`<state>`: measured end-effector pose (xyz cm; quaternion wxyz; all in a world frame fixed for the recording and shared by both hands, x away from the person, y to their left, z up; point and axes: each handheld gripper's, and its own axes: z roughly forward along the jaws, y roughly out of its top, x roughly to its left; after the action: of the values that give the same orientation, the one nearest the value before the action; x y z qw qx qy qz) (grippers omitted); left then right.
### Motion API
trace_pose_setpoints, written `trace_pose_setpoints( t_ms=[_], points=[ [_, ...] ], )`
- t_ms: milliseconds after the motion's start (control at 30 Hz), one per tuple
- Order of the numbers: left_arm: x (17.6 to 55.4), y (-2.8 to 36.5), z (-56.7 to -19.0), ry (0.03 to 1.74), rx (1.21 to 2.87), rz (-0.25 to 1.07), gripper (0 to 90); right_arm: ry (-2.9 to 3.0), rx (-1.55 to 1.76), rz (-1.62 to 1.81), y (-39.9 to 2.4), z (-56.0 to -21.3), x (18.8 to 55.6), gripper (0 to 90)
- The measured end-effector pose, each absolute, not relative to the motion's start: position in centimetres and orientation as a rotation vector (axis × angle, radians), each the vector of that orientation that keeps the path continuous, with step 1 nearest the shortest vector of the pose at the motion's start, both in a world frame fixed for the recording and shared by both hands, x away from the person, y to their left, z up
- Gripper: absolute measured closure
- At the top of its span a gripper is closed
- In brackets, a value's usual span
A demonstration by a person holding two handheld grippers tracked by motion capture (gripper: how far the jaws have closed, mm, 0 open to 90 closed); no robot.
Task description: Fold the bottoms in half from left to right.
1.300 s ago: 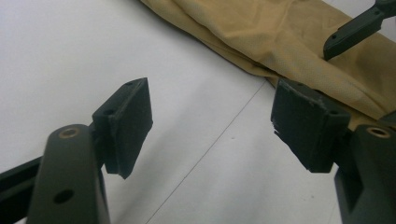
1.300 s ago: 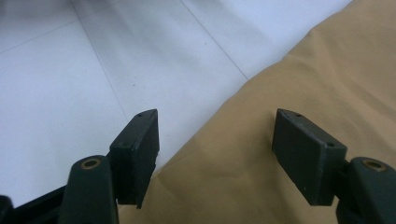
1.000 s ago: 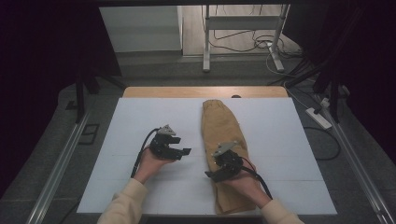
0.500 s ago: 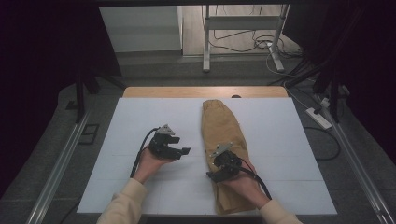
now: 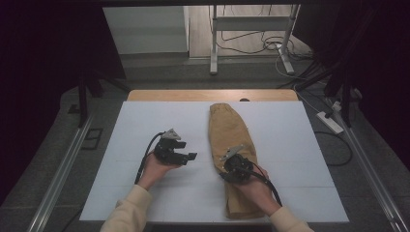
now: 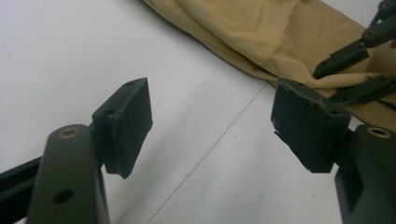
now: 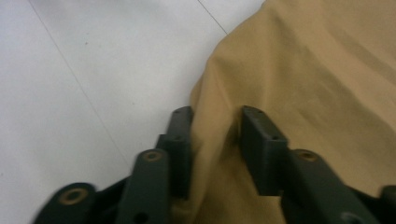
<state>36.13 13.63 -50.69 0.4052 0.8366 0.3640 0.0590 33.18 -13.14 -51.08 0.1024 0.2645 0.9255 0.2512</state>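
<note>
One tan folded garment (image 5: pixel 231 153) is laid lengthwise on the white bench (image 5: pixel 145 121), right of its middle, reaching from near the far edge to the near edge. Its left edge (image 7: pixel 205 107) is raised into a fold between the jaws of the right gripper (image 7: pixel 215 140), which have just been closing; the fold is seen pinched there in the right gripper view. The left gripper (image 6: pixel 212 126) is held over bare bench just left of the garment, its jaws parted wide with nothing between them. Both sleeves (image 5: pixel 126 212) enter across the near edge.
</note>
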Motion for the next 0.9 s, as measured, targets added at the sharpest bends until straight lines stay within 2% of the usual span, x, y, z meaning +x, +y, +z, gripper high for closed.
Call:
trace_pose_setpoints(
  t_ms=[100, 200, 900],
  points=[
    [36.12, 13.6, -50.69, 0.917, 2.113, 0.148, 28.3, 2.745, 0.77, 0.733, -13.19, -50.94, 33.11, 77.5],
    [36.13, 13.63, -50.69, 0.917, 2.112, 0.149, 28.2, 2.752, 0.778, 0.745, -13.35, -50.92, 33.2, 81.5],
    [36.25, 14.05, -50.66, 0.93, 2.095, 0.147, 28.1, 2.795, 0.746, 0.846, -13.48, -50.59, 33.08, 84.5]
  ],
)
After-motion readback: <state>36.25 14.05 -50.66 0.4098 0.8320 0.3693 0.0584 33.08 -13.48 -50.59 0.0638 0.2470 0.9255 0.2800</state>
